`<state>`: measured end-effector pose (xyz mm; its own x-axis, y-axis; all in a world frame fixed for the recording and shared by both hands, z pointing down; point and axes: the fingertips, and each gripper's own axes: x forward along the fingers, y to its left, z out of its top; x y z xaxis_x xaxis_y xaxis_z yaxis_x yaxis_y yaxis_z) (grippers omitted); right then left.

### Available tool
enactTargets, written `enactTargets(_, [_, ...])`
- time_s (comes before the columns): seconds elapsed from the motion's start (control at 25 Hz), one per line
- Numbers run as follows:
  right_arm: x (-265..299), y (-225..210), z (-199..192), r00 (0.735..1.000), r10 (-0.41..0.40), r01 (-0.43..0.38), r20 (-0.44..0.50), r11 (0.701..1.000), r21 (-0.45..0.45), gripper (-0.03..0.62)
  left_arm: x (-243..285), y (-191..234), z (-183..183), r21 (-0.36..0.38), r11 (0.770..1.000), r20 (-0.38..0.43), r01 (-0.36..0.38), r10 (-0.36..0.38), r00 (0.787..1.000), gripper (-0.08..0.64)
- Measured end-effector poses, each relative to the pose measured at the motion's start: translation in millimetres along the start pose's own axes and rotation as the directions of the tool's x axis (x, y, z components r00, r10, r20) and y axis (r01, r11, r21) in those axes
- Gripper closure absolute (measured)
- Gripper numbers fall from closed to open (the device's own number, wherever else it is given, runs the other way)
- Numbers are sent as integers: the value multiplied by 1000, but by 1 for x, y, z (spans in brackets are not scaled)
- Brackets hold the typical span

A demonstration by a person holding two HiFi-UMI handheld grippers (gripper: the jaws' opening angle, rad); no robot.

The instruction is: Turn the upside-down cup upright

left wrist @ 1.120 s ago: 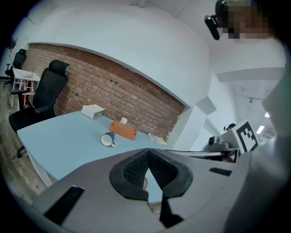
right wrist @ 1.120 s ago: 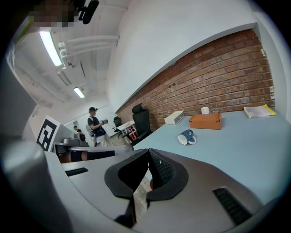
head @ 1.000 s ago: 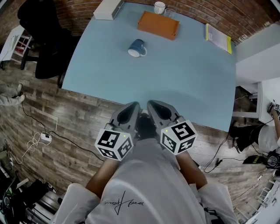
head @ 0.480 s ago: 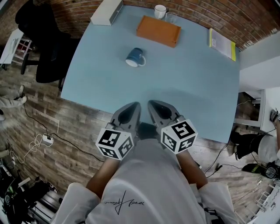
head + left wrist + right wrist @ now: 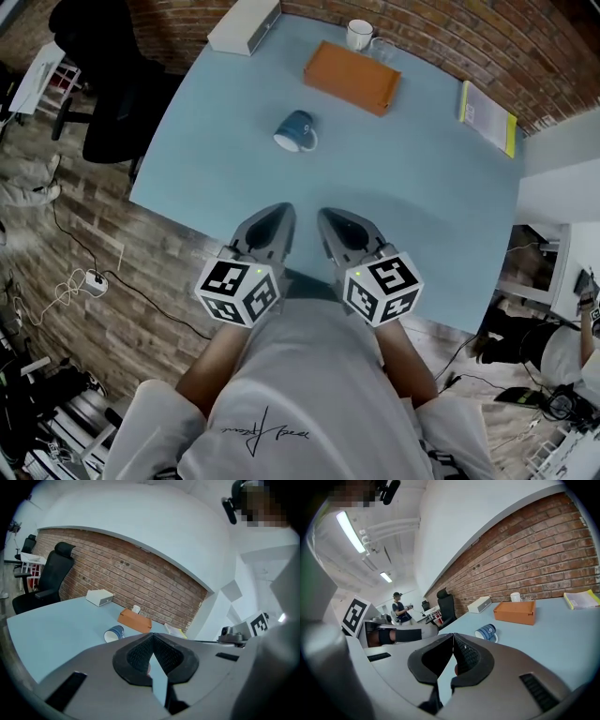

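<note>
Blue cup (image 5: 296, 130) on side, mouth toward near table (image 5: 422, 187) edge.

Head view: high over near edge of pale blue table (image 5: 422, 187), facing steeply down. Left gripper view & right gripper view: low, at same edge, facing across twd red brick wall (image 5: 117, 569). All 3 share blue ceramic mug (image 5: 296, 130) + flat orange box (image 5: 352, 78) by far edge.
</note>
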<state>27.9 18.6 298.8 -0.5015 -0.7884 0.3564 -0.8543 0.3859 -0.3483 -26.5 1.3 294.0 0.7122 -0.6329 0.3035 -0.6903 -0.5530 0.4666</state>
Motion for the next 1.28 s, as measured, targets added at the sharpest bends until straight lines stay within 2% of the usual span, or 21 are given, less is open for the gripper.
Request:
enactTargets(0.24, [15,-6,11,1000,15,-15,1,999,-29,571,8,8,6,-5,1000,-2,-26,26,1000,552])
enactTargets(0.4, [23,-16,22,1000,-13,14,27,998,-65,571,16,12,11,-61,998,5,-31,31,1000,552])
enactTargets(0.48, [29,-24,26,999,-19,21,30,998,-66,571,25,14,12,-66,997,7,-32,33,999,552])
enactTargets(0.8, [47,-43,18,1000,-17,17,-4,998,-53,571,54,31,4,-94,994,-21,-56,54,998,552])
enactTargets(1.08, [70,-49,15,999,-5,3,-43,999,-54,571,73,51,-6,-167,983,-43,-72,65,997,551])
enactTargets(1.28, [85,-55,15,997,-2,-1,-74,999,-49,571,83,60,-7,-176,982,-66,-72,61,996,551])
